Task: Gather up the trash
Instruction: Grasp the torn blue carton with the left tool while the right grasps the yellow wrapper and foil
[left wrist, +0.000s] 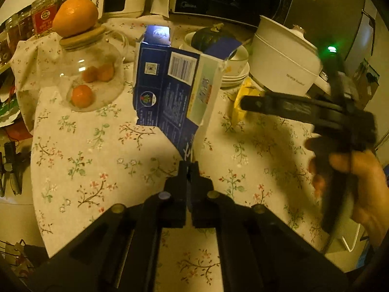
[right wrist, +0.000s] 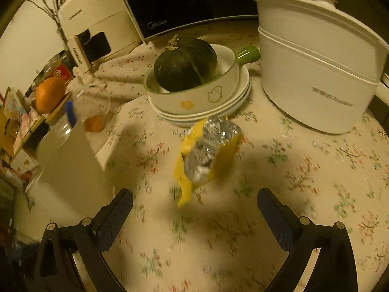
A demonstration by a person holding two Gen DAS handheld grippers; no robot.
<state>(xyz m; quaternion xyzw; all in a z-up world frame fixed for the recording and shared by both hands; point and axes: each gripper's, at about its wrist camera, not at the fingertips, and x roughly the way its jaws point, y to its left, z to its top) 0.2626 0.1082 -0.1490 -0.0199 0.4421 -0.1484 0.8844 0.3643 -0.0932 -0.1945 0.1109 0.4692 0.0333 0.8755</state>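
- At the far left, a clear glass jar with a wooden lid [left wrist: 91,73] stands on the tabletop covered with a flowered cloth [left wrist: 85,165]. One orange fruit [left wrist: 75,15] sits on the lid, and three smaller ones lie inside the jar.
- The left tongs [left wrist: 189,164] are closed tight on the lower corner of a flattened blue and white cardboard box [left wrist: 170,92]. The box stands up from the tips and hangs above the cloth, tilted.
- Behind the box, a white bowl with a green handle [right wrist: 194,97] rests on a stack of white plates and holds a dark green squash [right wrist: 184,64].
- A crumpled yellow wrapper with silver foil inside [right wrist: 209,150] lies on the cloth, just in front of the plates.
- The right tongs [right wrist: 194,206] are spread wide and empty, above the cloth, with the wrapper just ahead of the tips, not touching.
- To the right, a white electric pot with a lid [right wrist: 316,68] stands near the plates.
- In the left wrist view, a hand [left wrist: 352,189] holds the right tool at the right edge.
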